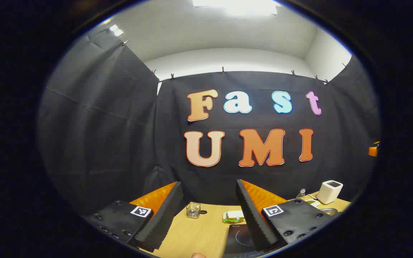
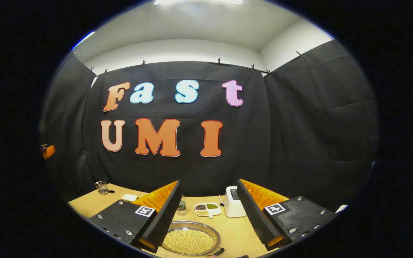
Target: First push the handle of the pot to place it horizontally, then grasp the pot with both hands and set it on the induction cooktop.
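Note:
The pot (image 2: 190,240) is a shallow metal pan full of small yellow beans, low in the right gripper view, just ahead of my left finger. Its dark handle (image 2: 218,252) pokes out at the pan's near right. My right gripper (image 2: 208,181) is open above the table, with nothing between its fingers. In the left gripper view the black induction cooktop (image 1: 240,237) lies on the wooden table, partly behind the right finger (image 1: 255,215). My left gripper (image 1: 208,182) is open and holds nothing. A sliver of the pot's rim (image 1: 329,211) shows at the far right.
Toward the back of the table (image 2: 84,202) stand a white box-shaped appliance (image 2: 233,206), a divided dish of beans (image 2: 207,209), a small bottle (image 2: 181,205), a glass jar (image 1: 193,210) and a green-and-white packet (image 1: 233,216). Black cloth walls close in the booth.

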Available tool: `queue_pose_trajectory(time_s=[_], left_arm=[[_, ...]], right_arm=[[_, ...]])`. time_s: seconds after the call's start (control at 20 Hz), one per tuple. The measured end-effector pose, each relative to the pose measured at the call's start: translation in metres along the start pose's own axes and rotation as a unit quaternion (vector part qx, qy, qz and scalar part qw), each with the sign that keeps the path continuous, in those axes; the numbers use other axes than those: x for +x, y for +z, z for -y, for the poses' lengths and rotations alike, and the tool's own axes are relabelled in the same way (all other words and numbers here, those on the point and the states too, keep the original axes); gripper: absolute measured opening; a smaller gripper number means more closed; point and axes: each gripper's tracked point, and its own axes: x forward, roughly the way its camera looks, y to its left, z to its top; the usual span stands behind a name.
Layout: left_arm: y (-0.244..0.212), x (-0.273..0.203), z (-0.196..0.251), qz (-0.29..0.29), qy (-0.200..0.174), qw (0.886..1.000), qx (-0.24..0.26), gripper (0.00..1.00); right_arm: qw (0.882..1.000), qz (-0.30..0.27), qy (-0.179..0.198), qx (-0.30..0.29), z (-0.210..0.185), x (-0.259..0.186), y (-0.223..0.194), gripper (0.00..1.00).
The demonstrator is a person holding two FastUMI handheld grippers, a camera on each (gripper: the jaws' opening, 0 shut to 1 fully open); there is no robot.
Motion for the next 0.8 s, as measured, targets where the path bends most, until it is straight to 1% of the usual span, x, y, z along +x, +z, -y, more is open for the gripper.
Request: queue_pose_trajectory(time_s=[0.05, 0.1, 0.15, 0.2, 0.3, 0.45, 0.55, 0.8], left_arm=[[0.001, 0.000, 0.002, -0.002, -0.001, 1.000, 0.001, 0.98], [0.001, 0.001, 0.003, -0.003, -0.002, 1.000, 0.001, 0.99], [0.001, 0.002, 0.006, -0.003, -0.003, 1.000, 0.001, 0.96], [0.002, 0.002, 0.008, -0.003, -0.006, 1.000, 0.000, 0.99], [0.003, 0.002, 0.012, -0.003, -0.008, 1.000, 0.001, 0.99], [0.005, 0.002, 0.013, -0.004, -0.008, 1.000, 0.008, 0.99], [0.006, 0.002, 0.015, -0.005, -0.007, 1.000, 0.012, 0.96], [0.008, 0.002, 0.015, -0.005, -0.004, 1.000, 0.018, 0.98]], right_arm=[[1.000, 0.000, -0.002, 0.001, 0.003, 0.000, 0.000, 0.95], [1.000, 0.000, -0.004, 0.002, 0.005, 0.000, 0.001, 0.95], [1.000, 0.000, -0.005, 0.002, 0.006, 0.001, 0.001, 0.95], [1.000, -0.001, -0.005, 0.002, 0.006, 0.001, 0.000, 0.95], [1.000, -0.004, -0.004, 0.001, 0.005, 0.001, -0.001, 0.95], [1.000, -0.010, 0.000, 0.000, 0.004, 0.001, -0.003, 0.95], [1.000, -0.014, 0.002, 0.000, 0.004, 0.001, -0.003, 0.95], [1.000, -0.021, 0.002, 0.003, 0.004, 0.001, -0.003, 0.95]])
